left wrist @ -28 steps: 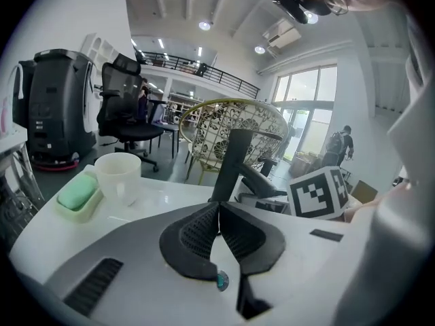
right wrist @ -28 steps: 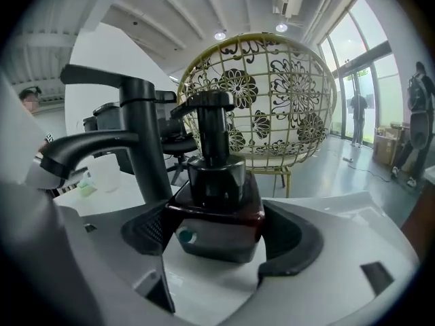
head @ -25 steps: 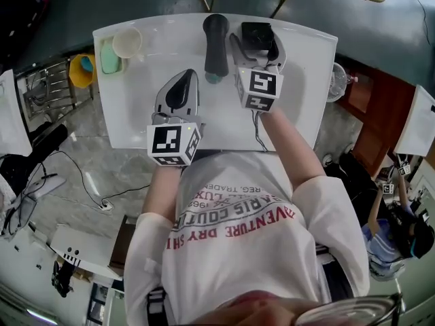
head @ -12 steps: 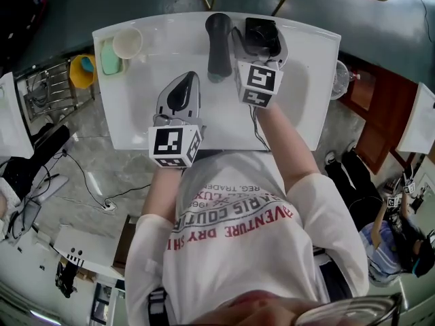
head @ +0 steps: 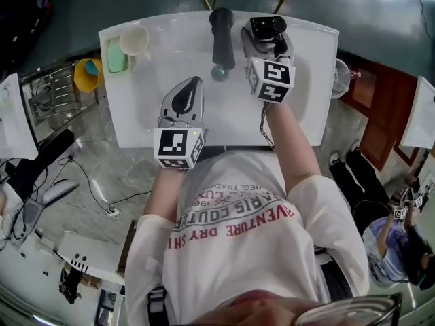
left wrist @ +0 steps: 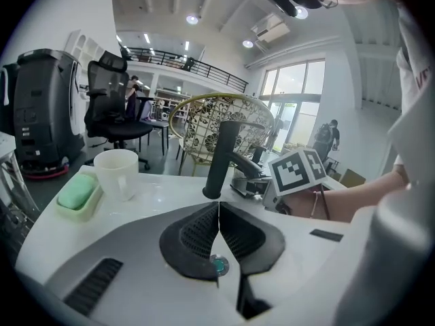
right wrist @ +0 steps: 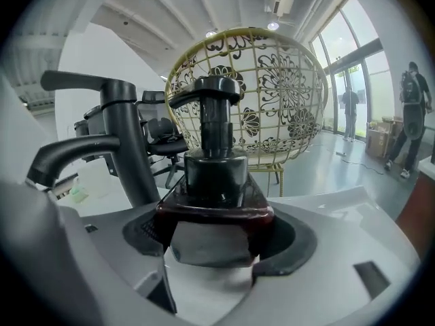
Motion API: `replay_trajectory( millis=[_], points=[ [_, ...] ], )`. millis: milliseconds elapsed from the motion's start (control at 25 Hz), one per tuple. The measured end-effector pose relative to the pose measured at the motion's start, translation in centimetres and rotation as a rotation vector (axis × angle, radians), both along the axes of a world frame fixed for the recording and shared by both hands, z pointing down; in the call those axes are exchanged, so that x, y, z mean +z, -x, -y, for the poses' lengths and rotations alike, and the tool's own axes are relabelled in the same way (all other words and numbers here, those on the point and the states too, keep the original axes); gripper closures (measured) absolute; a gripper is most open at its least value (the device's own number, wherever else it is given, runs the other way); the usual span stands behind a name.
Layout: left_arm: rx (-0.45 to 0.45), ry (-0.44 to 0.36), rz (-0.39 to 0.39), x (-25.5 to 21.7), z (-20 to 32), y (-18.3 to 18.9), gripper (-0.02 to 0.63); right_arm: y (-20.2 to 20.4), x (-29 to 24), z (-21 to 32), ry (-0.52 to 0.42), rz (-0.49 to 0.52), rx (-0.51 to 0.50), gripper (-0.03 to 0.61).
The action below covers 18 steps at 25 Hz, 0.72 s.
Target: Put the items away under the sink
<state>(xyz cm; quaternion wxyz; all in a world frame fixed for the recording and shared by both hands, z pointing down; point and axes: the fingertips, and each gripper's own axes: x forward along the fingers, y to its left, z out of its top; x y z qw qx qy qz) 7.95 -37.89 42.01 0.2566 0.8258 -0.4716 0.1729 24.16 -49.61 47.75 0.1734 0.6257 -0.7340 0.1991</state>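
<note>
A dark pump bottle (head: 266, 27) with a black pump head stands at the back of the white sink top (head: 306, 80), just right of the black faucet (head: 222, 36). My right gripper (head: 267, 43) is shut on it; in the right gripper view the bottle (right wrist: 213, 175) fills the gap between the jaws, with the faucet (right wrist: 122, 141) to its left. My left gripper (head: 188, 90) hovers over the front of the sink top, shut and empty. In the left gripper view its black pads (left wrist: 197, 233) meet edge to edge.
A white cup (head: 134, 41) and a green soap bar (head: 115, 60) on a dish sit at the back left corner. A wicker chair (left wrist: 217, 124) stands behind the sink. A wooden cabinet (head: 370, 114) is to the right, cables and a metal rack (head: 51, 90) on the floor to the left.
The right gripper, with the bottle in it, has edged slightly toward the back right. The left gripper has stayed in place and shut.
</note>
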Motion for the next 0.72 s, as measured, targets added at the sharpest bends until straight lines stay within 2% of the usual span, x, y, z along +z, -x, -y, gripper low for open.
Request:
replay_trajectory(
  millis=[280,480,720],
  points=[
    [0.017,-0.006,-0.004,-0.9,-1.3,0.5,0.591,-0.4,-1.2,-2.2,0.012,0.056,-0.009,0.215],
    [0.036,-0.035,-0.021,-2.3,-1.8,1.3,0.591,0.4,-4.3,-4.5,-0.029,0.027,-0.040,0.215],
    [0.067,-0.087,-0.069,-5.5,-4.0,1.8,0.591,2.3,-8.7,-10.3,-0.072,-0.004,-0.073,0.215]
  ],
)
